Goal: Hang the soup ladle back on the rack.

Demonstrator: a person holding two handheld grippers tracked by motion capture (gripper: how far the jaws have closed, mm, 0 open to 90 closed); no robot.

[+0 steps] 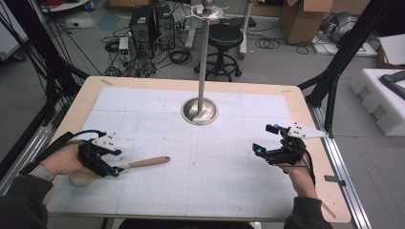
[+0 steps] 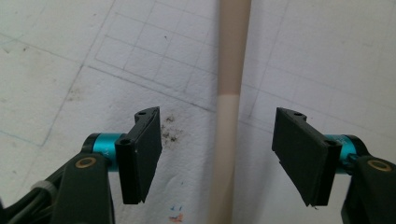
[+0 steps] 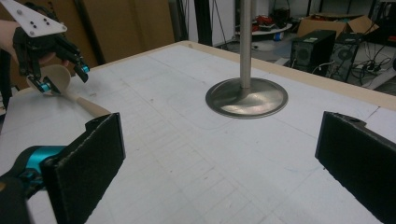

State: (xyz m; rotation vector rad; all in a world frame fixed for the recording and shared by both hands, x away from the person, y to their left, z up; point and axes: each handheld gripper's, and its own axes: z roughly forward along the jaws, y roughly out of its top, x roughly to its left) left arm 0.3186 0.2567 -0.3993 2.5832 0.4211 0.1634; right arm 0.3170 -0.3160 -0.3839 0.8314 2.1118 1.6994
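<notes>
A spoon (image 1: 148, 162) with a wooden handle and a pale beige bowl lies on the white grid mat at the left front. Its handle points right. My left gripper (image 1: 116, 163) is open and straddles the spoon near where the wood meets the beige part. In the left gripper view the spoon's stem (image 2: 231, 93) runs up between the two jaws, which stand apart from it on both sides. My right gripper (image 1: 264, 138) hovers open over the right side of the mat with nothing in it. The right gripper view looks past its own jaws at the left gripper (image 3: 64, 78) and the spoon (image 3: 86, 106).
A metal stand with a round base (image 1: 199, 111) and a tall pole rises at the back middle of the mat (image 1: 224, 162). It also appears in the right gripper view as the stand (image 3: 246, 95). Beyond the table are computers, a stool and cardboard boxes.
</notes>
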